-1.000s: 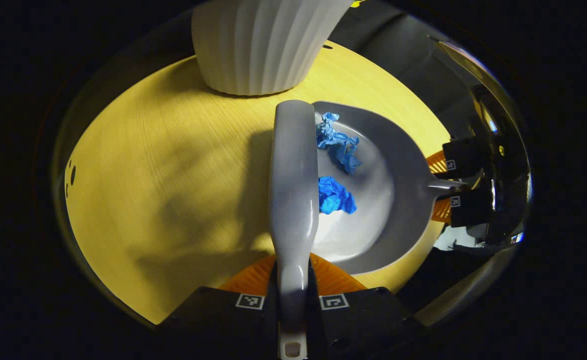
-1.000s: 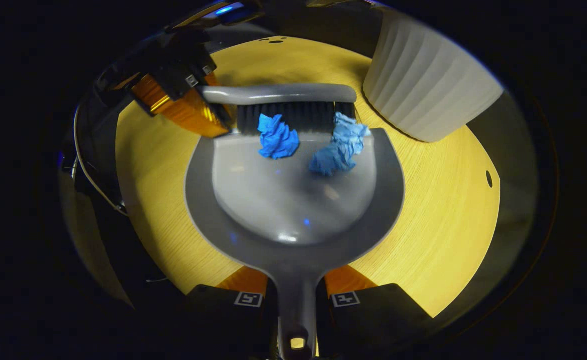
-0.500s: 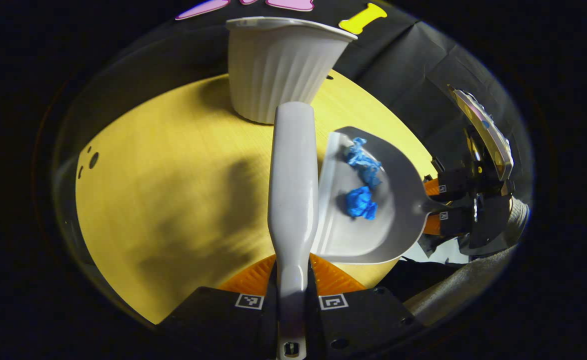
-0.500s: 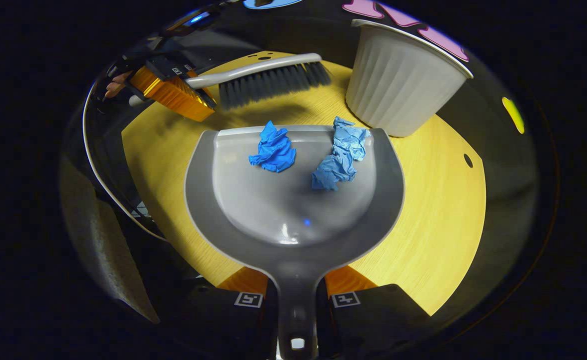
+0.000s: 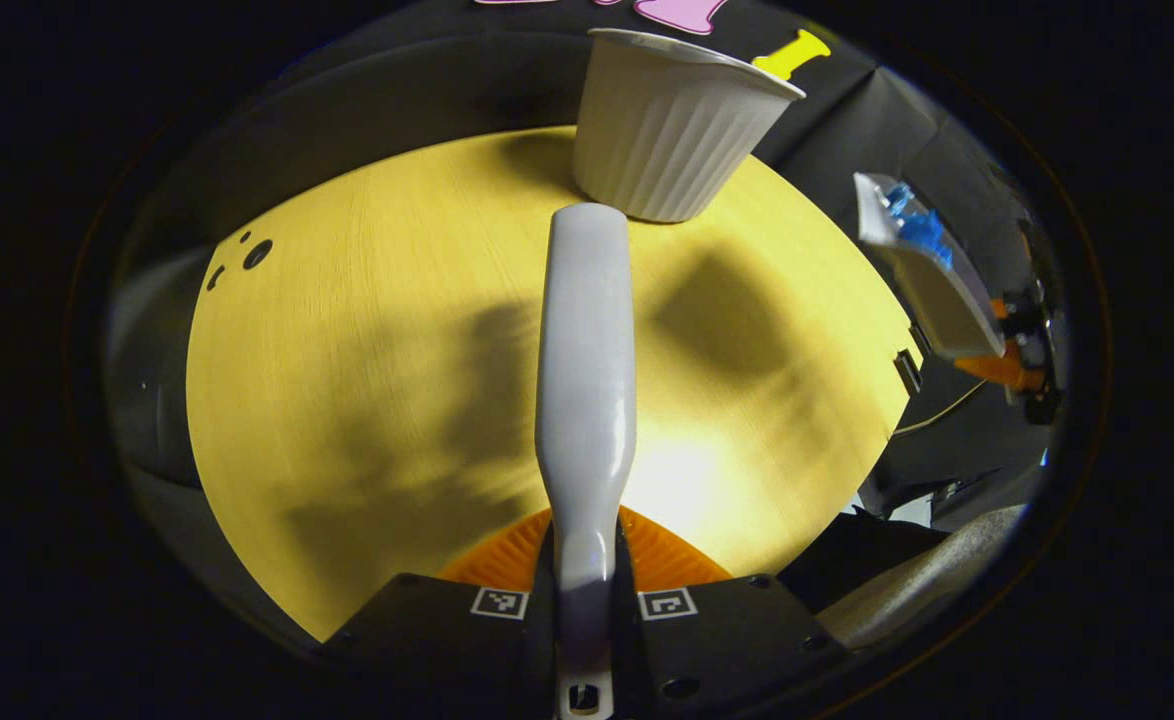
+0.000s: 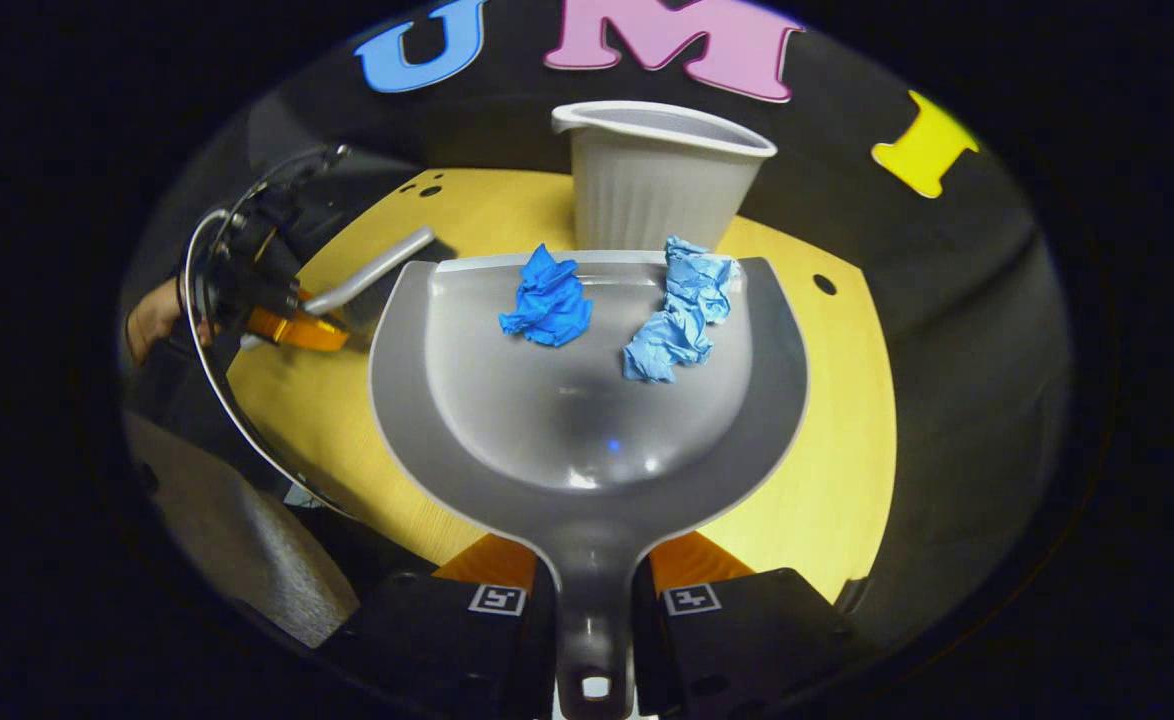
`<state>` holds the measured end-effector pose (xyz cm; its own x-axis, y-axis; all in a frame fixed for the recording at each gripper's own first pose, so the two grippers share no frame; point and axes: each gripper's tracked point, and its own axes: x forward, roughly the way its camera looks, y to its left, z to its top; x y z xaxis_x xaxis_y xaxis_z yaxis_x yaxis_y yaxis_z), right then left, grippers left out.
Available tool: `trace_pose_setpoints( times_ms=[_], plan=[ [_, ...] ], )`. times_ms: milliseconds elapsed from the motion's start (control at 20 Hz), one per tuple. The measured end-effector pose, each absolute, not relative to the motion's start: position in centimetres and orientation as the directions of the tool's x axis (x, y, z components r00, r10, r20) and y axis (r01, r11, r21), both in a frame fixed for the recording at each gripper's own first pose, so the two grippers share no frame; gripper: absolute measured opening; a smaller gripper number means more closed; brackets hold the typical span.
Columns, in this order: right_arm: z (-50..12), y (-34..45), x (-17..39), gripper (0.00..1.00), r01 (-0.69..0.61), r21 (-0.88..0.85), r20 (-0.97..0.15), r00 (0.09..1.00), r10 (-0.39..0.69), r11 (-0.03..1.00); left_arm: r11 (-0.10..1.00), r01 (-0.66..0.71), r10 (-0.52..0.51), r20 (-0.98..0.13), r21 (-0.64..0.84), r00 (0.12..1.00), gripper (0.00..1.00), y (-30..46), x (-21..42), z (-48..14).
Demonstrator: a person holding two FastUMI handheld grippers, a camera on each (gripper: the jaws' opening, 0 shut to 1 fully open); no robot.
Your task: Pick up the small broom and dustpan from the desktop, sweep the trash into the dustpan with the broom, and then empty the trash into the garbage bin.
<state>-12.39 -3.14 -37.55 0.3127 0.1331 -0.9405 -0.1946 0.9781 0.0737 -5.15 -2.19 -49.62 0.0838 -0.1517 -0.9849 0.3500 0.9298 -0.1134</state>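
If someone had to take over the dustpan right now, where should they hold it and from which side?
By its narrow handle, coming from the back end, opposite the open lip. The dustpan widens toward the lip, where two blue paper wads sit, so gripping there risks spilling them. The right gripper already has its jaws closed on that handle, keeping the pan roughly level.

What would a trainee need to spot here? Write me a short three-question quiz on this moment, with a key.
1. True or false: the dustpan rests flat on the desktop.
2. How many crumpled blue paper pieces lie in the dustpan?
3. Which is held by the left tool? A. the broom B. the garbage bin C. a paper piece

Key:
1. False. It is lifted above the desktop, held by its handle in the right tool.
2. Two, both near the front lip.
3. A. The broom's handle runs between the tool's fingers.
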Motion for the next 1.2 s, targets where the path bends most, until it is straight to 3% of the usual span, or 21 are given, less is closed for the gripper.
trace_pose_setpoints(
  times_ms=[100, 300, 400, 450, 600, 850, 1200],
  plan=[
    [-35.3, -4.4, -10.7, 0.35, -0.142, 0.064, -0.932, 0.344, 0.110, 0.988, 0.929, 0.348, -0.159, -0.984, -0.124, 0.074, 0.25, -1.9, -5.5, -50.3],
    [-31.2, -8.0, -6.4, 0.35, -0.067, 0.027, -0.919, 0.392, 0.051, 0.997, 0.924, 0.358, -0.172, -0.983, -0.137, 0.066, 0.29, -2.0, -5.6, -50.5],
    [-29.8, -9.4, -4.4, 0.40, -0.052, 0.007, -0.918, 0.395, 0.027, 0.999, 0.920, 0.363, -0.180, -0.982, -0.148, 0.056, 0.29, -2.1, -5.7, -50.5],
    [-29.4, -10.1, -3.2, 0.35, -0.050, -0.004, -0.921, 0.390, 0.016, 0.999, 0.916, 0.371, -0.182, -0.982, -0.150, 0.051, 0.28, -2.1, -5.6, -50.7],
    [-28.9, -12.1, 0.7, 0.35, -0.066, -0.049, -0.930, 0.366, -0.022, 0.997, 0.909, 0.387, -0.184, -0.982, -0.154, 0.042, 0.25, -2.3, -5.6, -50.7],
    [-28.9, -15.0, 6.3, 0.35, -0.205, -0.252, -0.926, 0.336, -0.174, 0.946, 0.910, 0.382, -0.191, -0.981, -0.160, 0.044, 0.29, -2.2, -6.0, -50.7],
    [-29.6, -13.6, 12.4, 0.35, -0.438, -0.405, -0.905, 0.320, -0.282, 0.802, 0.917, 0.359, -0.201, -0.979, -0.173, 0.042, 0.29, -2.2, -6.4, -50.7]
  ],
)
